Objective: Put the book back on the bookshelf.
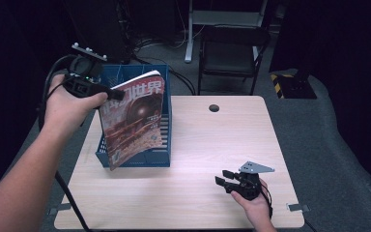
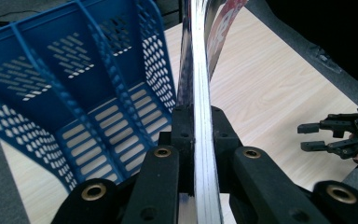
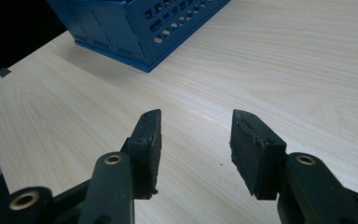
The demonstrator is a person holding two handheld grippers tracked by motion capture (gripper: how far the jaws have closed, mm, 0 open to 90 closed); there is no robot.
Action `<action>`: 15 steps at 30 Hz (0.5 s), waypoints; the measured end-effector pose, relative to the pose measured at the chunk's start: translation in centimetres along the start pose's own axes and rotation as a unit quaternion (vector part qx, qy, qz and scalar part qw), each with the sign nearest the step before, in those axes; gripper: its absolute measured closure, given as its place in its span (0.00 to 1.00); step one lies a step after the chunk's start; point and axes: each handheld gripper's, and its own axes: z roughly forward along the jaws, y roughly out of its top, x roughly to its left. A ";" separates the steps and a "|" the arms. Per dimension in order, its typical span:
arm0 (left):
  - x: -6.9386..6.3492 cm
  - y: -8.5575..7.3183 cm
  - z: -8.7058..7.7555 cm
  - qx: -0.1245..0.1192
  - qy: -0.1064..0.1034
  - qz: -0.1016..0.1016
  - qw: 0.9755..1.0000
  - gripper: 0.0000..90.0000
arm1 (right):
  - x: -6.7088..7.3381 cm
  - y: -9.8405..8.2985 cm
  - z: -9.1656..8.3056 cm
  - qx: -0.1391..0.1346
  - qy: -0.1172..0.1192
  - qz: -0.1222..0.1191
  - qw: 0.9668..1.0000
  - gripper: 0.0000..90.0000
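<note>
A magazine [image 1: 134, 121] with a reddish cover and large white characters hangs tilted over the blue slotted file rack [image 1: 160, 147]. My left gripper [image 1: 117, 94] is shut on the magazine's upper left edge. In the left gripper view the glossy magazine [image 2: 201, 65] runs edge-on between the closed pads of that gripper [image 2: 198, 119], with the rack's compartments [image 2: 74, 88] to its left. I cannot tell whether its lower edge sits inside a compartment. My right gripper [image 1: 228, 177] rests low over the table's near right part, open with nothing between its fingers [image 3: 196, 140].
The light wooden table [image 1: 212, 140] has a small dark round hole [image 1: 214, 108] near its far edge. A black folding chair [image 1: 232, 53] stands behind the table. The rack [image 3: 144, 23] stands at the table's left; bare wood lies between it and the right gripper [image 2: 328, 137].
</note>
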 end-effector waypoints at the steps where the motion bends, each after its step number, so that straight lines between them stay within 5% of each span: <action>1: 0.2 -0.1 -0.1 -0.002 0.000 -0.004 1.000 0.93 | 0.0 0.0 0.0 0.000 0.000 -0.001 1.000 0.59; 15: 2.7 -0.7 -1.9 -0.012 0.025 -0.037 0.999 0.93 | 0.0 -0.1 0.0 0.002 -0.001 -0.002 1.000 0.59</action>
